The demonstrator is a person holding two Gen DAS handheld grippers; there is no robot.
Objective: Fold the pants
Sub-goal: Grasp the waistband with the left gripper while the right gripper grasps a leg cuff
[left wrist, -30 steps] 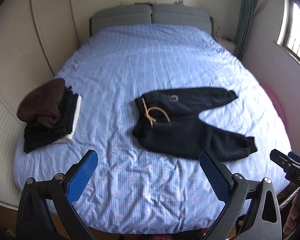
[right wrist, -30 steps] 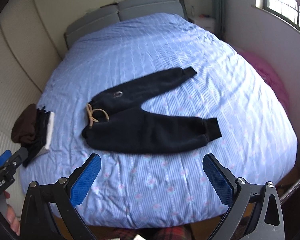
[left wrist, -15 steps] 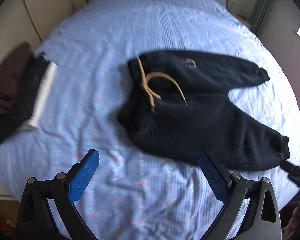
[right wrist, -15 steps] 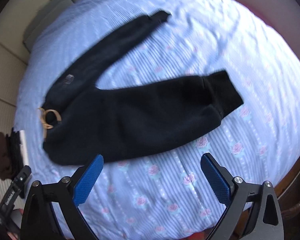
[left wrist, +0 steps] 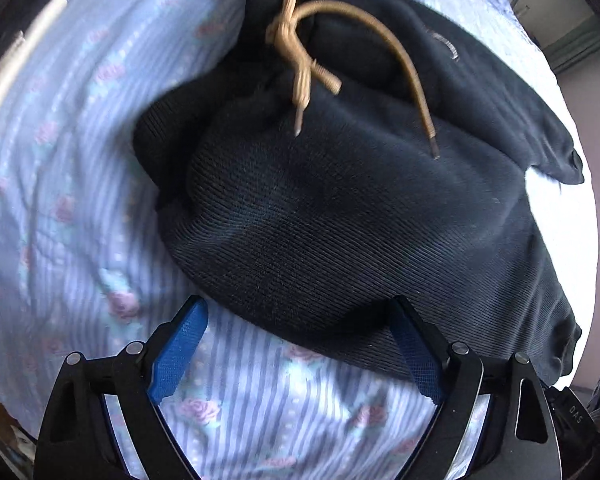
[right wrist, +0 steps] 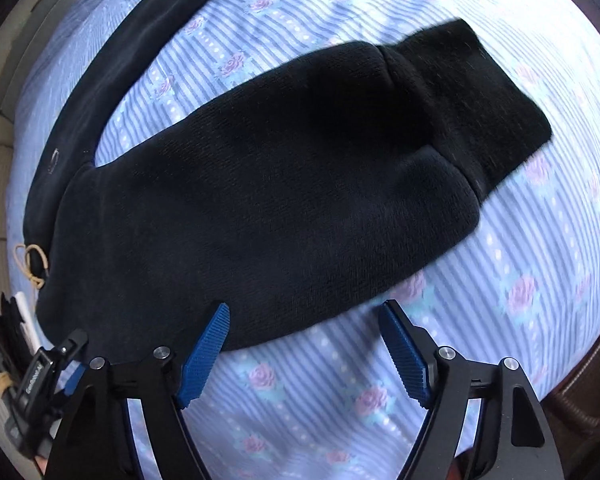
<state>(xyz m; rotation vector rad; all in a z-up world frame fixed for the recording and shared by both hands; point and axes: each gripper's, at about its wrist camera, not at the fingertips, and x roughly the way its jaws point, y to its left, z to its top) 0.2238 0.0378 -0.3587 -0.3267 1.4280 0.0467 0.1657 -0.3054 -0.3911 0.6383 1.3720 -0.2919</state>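
**A:** What's under you right now?

**B:** One pair of black sweatpants (left wrist: pixel 340 220), spread flat on the bed (left wrist: pixel 72 208), which has a blue striped sheet printed with roses. Two legs, splayed apart. One tan drawstring (left wrist: pixel 300 60), knotted at the waist, with its two loose ends lying on the fabric.

**A:** And your left tool?

**B:** My left tool (left wrist: pixel 300 344) points down over the near edge of the pants by the waist. Jaws apart and closing; the fabric's hem sits between the two blue pads, but they aren't pressing on it.

**A:** The right one?

**B:** My right tool (right wrist: pixel 304 348) hangs over the near leg's lower edge (right wrist: pixel 260 208), partway towards the cuff (right wrist: pixel 472 92). Also apart and closing, with the hem just reaching between the tips. Nothing clamped.

**A:** Anything else?

**B:** One stack of folded clothes (right wrist: pixel 16 332) at the left edge of the right view.
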